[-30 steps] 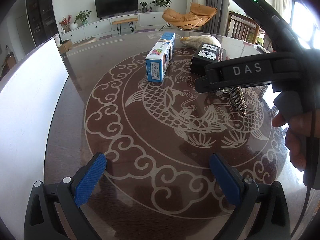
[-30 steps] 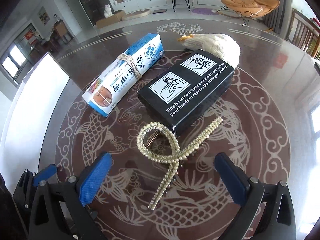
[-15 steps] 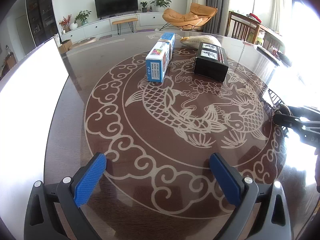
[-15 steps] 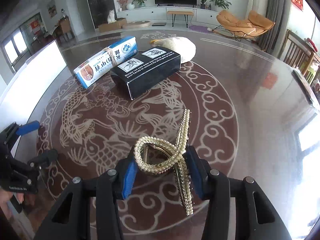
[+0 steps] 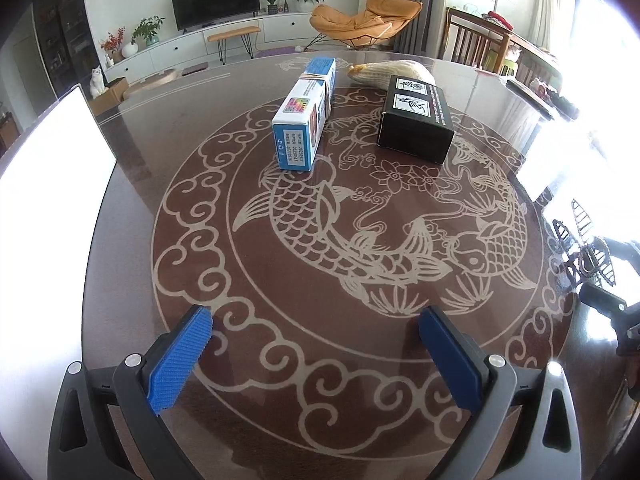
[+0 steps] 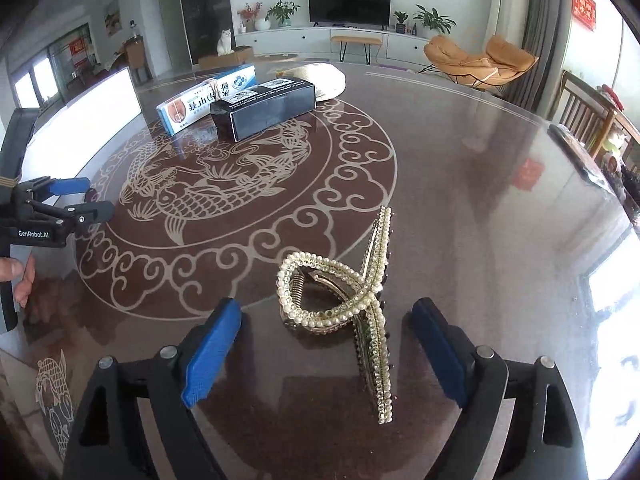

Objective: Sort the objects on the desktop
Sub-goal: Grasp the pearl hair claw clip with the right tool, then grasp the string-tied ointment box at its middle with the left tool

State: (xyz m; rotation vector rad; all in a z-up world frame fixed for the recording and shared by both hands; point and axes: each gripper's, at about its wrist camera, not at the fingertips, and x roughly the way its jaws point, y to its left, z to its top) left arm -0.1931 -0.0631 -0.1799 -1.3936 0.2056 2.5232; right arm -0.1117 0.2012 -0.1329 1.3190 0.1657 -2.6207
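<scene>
A pearl hair clip point(image 6: 340, 300) lies on the round glass table point(image 6: 460, 160), between the open pads of my right gripper point(image 6: 326, 344), not gripped. It shows dark at the right edge of the left wrist view point(image 5: 588, 256). A blue and white box point(image 5: 306, 114), a black box point(image 5: 416, 118) and a white mesh pouch point(image 5: 390, 72) sit at the far side. My left gripper point(image 5: 316, 354) is open and empty above the koi pattern. It also shows in the right wrist view point(image 6: 76, 198).
A bright white panel point(image 5: 52, 184) stands along the table's left edge. Wooden chairs point(image 5: 480, 46) stand behind the table on the right. The table's right edge is in strong glare.
My right gripper carried the hair clip right, away from the black box, set it on the table and opened. My left gripper has stayed in place.
</scene>
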